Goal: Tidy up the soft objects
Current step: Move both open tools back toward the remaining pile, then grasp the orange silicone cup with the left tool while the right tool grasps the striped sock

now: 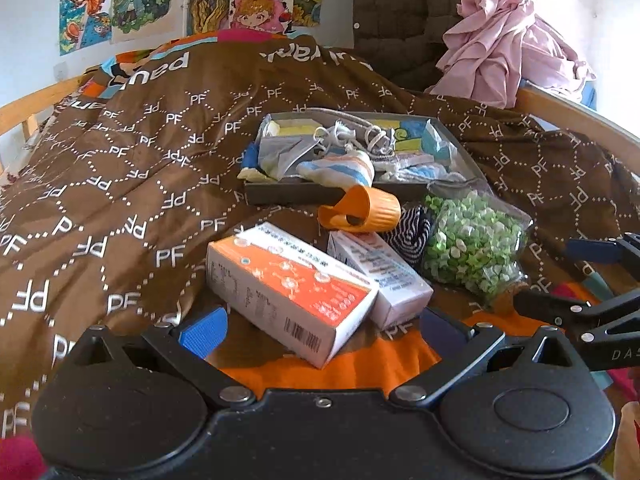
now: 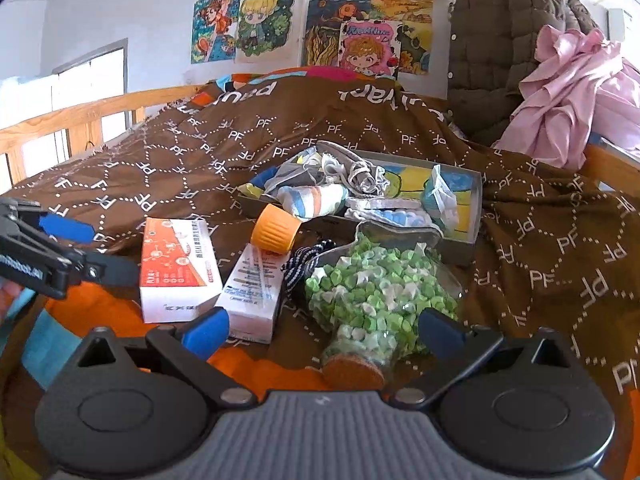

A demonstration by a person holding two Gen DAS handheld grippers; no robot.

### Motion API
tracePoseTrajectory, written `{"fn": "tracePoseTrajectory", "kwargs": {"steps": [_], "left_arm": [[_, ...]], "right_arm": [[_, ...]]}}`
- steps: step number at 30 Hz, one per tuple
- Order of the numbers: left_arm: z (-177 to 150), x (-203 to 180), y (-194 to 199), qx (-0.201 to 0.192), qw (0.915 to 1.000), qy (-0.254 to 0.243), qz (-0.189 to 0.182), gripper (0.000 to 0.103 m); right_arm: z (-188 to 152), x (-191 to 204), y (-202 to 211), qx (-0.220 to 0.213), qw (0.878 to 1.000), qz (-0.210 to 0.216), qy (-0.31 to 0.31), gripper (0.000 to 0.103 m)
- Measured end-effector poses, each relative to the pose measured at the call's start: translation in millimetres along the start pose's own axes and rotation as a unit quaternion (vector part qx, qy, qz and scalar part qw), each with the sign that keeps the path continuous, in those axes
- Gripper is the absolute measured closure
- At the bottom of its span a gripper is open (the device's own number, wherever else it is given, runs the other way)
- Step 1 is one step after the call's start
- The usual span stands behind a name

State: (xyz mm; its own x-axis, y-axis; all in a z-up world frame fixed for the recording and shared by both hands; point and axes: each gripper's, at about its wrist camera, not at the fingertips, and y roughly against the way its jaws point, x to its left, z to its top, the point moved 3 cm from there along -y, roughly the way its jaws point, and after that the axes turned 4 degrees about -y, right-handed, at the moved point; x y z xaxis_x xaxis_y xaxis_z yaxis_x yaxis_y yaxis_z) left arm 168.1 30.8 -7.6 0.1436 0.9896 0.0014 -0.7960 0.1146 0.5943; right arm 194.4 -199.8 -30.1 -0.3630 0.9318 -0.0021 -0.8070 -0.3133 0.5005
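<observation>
A grey tray (image 1: 320,195) (image 2: 478,196) on the brown blanket holds several soft items: a striped sock (image 1: 340,168) (image 2: 316,198), grey cloth (image 2: 352,172) and blue and yellow pieces. A dark striped sock (image 1: 410,236) (image 2: 304,260) lies outside the tray between the boxes and a jar of green paper stars (image 1: 472,244) (image 2: 372,300). My left gripper (image 1: 320,330) is open, its fingers either side of an orange-and-white box (image 1: 288,292) (image 2: 176,268). My right gripper (image 2: 322,330) is open in front of the jar's cork end.
An orange cup (image 1: 364,208) (image 2: 276,228) lies on its side by the tray. A second white box (image 1: 380,272) (image 2: 252,292) sits beside the first. Pink clothes (image 1: 508,40) (image 2: 576,92) and a brown jacket (image 2: 500,40) pile at the back right. Wooden bed rails (image 2: 80,120) border the bed.
</observation>
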Motion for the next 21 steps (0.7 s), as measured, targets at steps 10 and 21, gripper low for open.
{"fn": "tracePoseTrajectory", "kwargs": {"steps": [10, 21], "left_arm": [[21, 28, -25, -0.005, 0.9988, -0.021, -0.045, 0.001], [49, 35, -75, -0.006, 0.9874, -0.109, -0.114, 0.001]], "right_arm": [[30, 5, -53, 0.002, 0.993, 0.035, 0.115, 0.000], [55, 29, -97, 0.076, 0.924, 0.162, 0.337, 0.000]]}}
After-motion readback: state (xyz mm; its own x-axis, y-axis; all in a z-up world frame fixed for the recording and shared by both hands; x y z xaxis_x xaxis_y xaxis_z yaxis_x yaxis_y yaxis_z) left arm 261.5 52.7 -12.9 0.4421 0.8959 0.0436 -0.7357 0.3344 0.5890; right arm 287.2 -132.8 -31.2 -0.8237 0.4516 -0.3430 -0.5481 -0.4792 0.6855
